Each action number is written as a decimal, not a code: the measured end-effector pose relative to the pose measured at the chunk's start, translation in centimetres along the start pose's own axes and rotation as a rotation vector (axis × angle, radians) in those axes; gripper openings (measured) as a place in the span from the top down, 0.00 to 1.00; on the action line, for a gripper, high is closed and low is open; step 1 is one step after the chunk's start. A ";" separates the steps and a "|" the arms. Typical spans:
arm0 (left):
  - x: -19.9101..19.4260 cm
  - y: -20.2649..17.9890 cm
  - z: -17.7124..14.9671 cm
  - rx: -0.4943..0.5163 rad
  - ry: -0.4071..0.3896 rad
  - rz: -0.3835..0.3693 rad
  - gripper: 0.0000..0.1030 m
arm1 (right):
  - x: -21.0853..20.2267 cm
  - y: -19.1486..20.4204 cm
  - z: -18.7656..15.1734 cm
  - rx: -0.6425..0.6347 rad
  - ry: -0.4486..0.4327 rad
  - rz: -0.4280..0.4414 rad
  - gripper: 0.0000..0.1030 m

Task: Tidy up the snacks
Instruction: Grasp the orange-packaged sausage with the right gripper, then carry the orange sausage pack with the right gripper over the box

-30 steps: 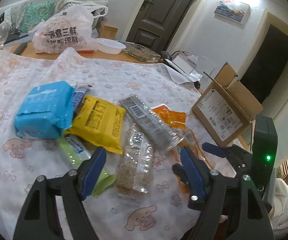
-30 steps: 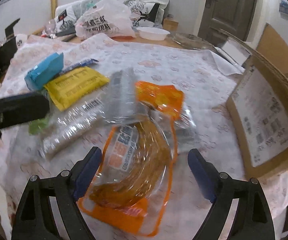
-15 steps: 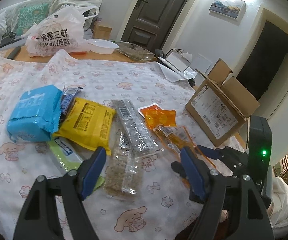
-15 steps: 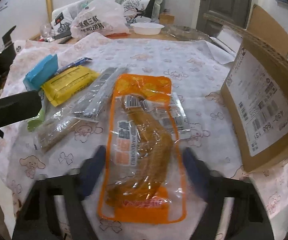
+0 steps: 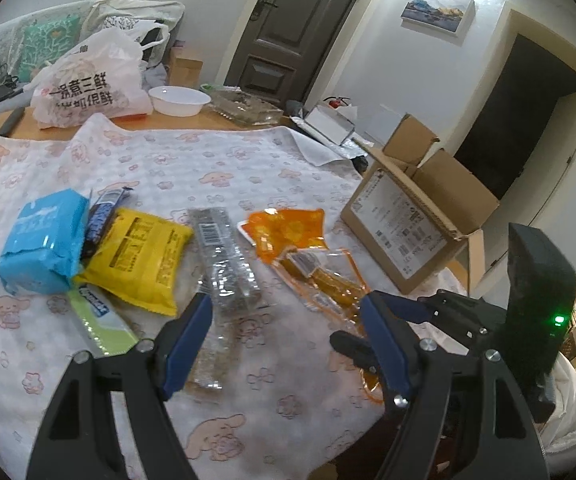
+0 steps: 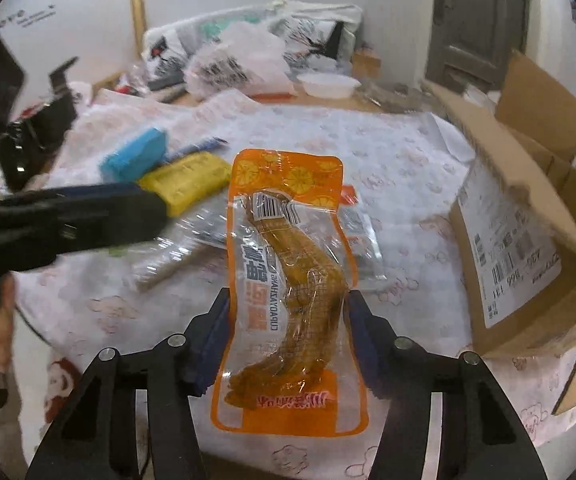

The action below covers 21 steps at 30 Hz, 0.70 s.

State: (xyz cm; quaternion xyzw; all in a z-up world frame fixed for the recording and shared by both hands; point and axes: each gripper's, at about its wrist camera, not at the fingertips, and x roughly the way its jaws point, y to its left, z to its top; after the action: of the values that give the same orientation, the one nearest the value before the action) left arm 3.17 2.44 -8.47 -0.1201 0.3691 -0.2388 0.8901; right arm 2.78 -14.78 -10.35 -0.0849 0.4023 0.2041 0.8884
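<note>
Two cams, left wrist first. Left gripper hangs low over the cloth-covered table, jaws spread wide w/ nothing between the pads. Straight ahead at 12 o'clock lies a clear snack bar, long axis running away from the claw toward 12. At 10 o'clock sits a yellow packet, w/ a blue packet further round at 9–10 and a green wrapper at 9, tucked under the yellow one's near edge. Toward 1 o'clock an orange pouch lies on the cloth, and the right gripper's dark frame comes in at 3–4 o'clock. Open cardboard box stands at 2 o'clock near the table edge.

Right wrist cam: right gripper is pinching a chicken-foot pouch by its two long edges, blue pads pressed to either side. Pouch seems lifted clear of the cloth, long axis running 6 to 12, orange header end up at 12. Box sits at 2–3 o'clock from this claw, opening facing up, so it's the right arm that's nearer it. Left gripper's finger crosses at 9 o'clock, blurred.

Judging by that, next move prob. swings the pouch rightward toward 2 o'clock and over the box rim; flaps stand up, so clearance matters.
</note>
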 end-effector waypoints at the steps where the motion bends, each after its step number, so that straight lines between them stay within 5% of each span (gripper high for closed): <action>1: -0.1 -0.2 0.1 0.000 -0.003 -0.006 0.28 | -0.5 0.3 0.2 -0.009 -0.015 0.024 0.50; 7: -2.0 -1.3 1.0 -0.019 -0.065 -0.053 0.32 | -3.5 2.2 2.0 -0.076 -0.104 0.185 0.50; 14: -5.2 -3.4 3.4 0.002 -0.135 -0.042 0.67 | -7.6 3.0 3.6 -0.138 -0.221 0.280 0.50; 21: -6.3 -8.2 7.2 0.103 -0.161 -0.015 0.71 | -11.2 -0.1 5.0 -0.153 -0.327 0.307 0.50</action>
State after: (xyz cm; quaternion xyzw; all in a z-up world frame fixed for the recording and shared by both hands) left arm 1.69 -1.09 3.55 -0.0956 0.2825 -0.2538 0.9201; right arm -0.42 -16.64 1.30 -0.0555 0.2446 0.3778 0.8912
